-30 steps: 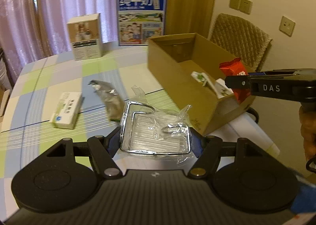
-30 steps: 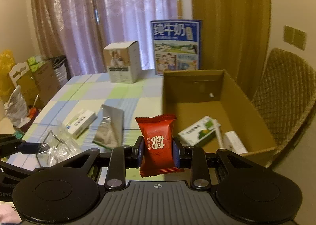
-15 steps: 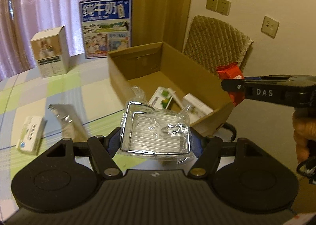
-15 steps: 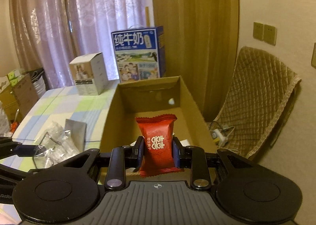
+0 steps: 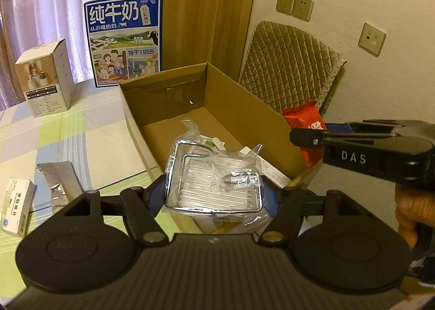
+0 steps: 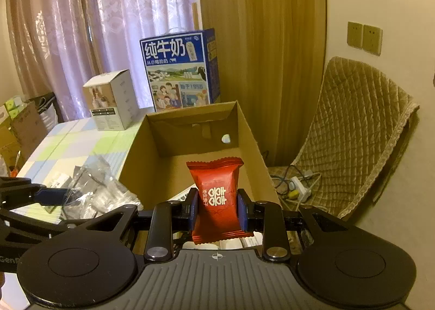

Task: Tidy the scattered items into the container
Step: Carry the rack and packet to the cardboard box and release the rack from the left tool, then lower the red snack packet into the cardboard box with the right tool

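Left wrist view: the left gripper (image 5: pixel 214 195), clamped on the bagged wire rack (image 5: pixel 214 182), has swung over the cardboard box (image 5: pixel 163 117). Beside it, the right gripper (image 6: pixel 217 209) pinches the red candy packet (image 6: pixel 216 195) above the box. Both look ready to drop.

Blue milk carton (image 5: pixel 125 43) reads "纯牛奶", "从小喝的奶" and "1956". Right gripper (image 5: pixel 304 137) body is marked "DAS". Red snack packet (image 6: pixel 216 198) carries a white "囍" emblem; small print illegible.
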{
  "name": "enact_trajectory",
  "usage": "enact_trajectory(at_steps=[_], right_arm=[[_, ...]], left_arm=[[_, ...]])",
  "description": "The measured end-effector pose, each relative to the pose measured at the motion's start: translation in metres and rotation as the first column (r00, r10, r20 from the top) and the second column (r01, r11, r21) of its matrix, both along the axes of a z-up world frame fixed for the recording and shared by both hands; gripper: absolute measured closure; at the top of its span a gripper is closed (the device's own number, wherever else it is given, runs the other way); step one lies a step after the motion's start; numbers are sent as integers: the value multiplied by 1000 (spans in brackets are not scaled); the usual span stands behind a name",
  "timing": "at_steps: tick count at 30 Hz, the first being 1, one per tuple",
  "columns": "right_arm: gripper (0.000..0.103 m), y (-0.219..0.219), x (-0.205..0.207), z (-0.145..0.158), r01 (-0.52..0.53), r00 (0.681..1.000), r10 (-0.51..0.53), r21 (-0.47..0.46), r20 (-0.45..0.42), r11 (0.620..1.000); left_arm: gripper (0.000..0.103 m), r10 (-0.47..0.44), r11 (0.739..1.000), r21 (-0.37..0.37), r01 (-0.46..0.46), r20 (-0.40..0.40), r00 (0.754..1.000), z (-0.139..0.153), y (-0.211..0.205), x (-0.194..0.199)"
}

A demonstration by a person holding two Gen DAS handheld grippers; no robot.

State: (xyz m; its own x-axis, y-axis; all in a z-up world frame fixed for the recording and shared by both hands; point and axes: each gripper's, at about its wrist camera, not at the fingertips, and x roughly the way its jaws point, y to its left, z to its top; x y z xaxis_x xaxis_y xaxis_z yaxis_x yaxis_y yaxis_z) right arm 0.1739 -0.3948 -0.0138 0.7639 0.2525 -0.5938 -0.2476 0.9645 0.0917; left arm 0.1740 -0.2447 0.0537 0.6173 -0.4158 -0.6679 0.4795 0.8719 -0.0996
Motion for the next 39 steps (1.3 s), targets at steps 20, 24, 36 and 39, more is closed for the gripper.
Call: enact_trajectory(at_steps=[20, 24, 36, 39], right_arm=[[77, -8, 27, -17, 20, 999, -20, 3, -31, 1000], [77, -7, 29, -20, 21, 999, -21, 3, -36, 1000], [77, -4, 28, -22, 9, 999, -8, 18, -40, 1000], [77, 0, 29, -21, 0, 999, 1, 23, -35, 1000]], left_arm=[[37, -27, 1000, -8, 27, -3, 1000, -18, -19, 41], [35, -61, 998, 25, 61, 12, 998, -24, -28, 46], [34, 1, 1000, 19, -2, 54, 999, -13, 10, 26], [32, 35, 999, 13, -36, 60, 998, -10, 27, 20]])
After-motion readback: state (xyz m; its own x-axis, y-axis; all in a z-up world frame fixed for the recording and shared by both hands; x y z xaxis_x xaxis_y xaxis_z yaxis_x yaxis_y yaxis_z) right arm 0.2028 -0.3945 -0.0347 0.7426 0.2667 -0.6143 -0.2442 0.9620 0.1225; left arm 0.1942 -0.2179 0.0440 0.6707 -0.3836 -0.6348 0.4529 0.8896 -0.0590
